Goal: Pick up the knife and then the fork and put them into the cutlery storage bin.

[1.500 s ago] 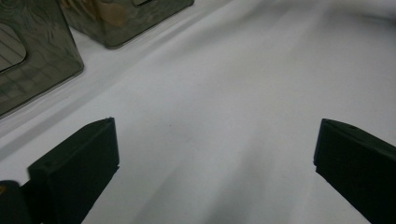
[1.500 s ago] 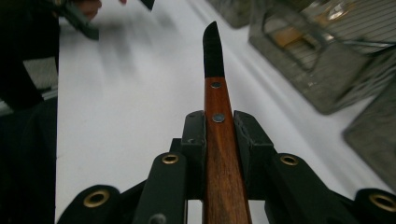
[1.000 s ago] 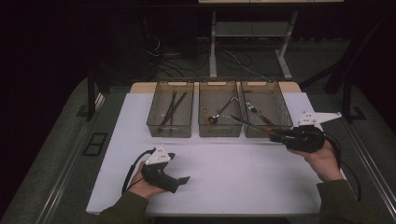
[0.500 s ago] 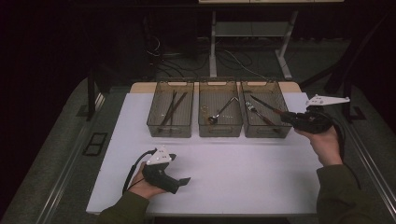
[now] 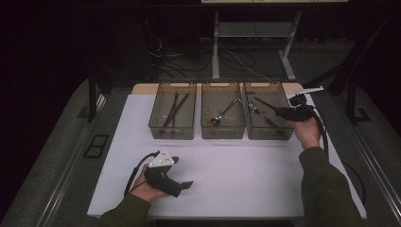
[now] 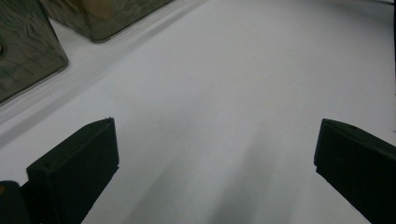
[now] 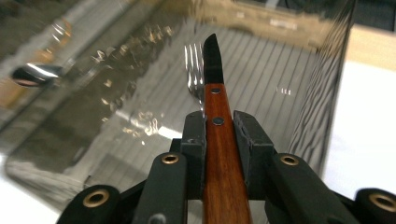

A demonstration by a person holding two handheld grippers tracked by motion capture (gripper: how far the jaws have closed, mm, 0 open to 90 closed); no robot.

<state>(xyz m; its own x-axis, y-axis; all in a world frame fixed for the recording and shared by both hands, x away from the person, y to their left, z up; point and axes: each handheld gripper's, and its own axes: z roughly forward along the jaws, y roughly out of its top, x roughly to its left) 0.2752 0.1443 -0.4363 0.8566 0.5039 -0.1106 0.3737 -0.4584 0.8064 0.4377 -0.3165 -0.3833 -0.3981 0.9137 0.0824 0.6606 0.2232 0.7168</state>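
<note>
The right gripper (image 7: 218,128), clamped on a wooden-handled knife (image 7: 215,100), hovers over the right bin (image 5: 265,133); left gripper (image 6: 212,158) gapes.

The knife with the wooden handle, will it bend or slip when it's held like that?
The knife probably stays stiff: it juts straight out past the right gripper. It likely won't slip, since both jaws squeeze the flat wooden handle. It looks light, held up over the right bin from one end.

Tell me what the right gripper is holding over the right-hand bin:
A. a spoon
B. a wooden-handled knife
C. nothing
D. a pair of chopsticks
B: in the right gripper view, the right gripper is clamped on the knife, its riveted wooden handle between the jaws and its dark blade pointing into the right bin, above a fork.
</note>
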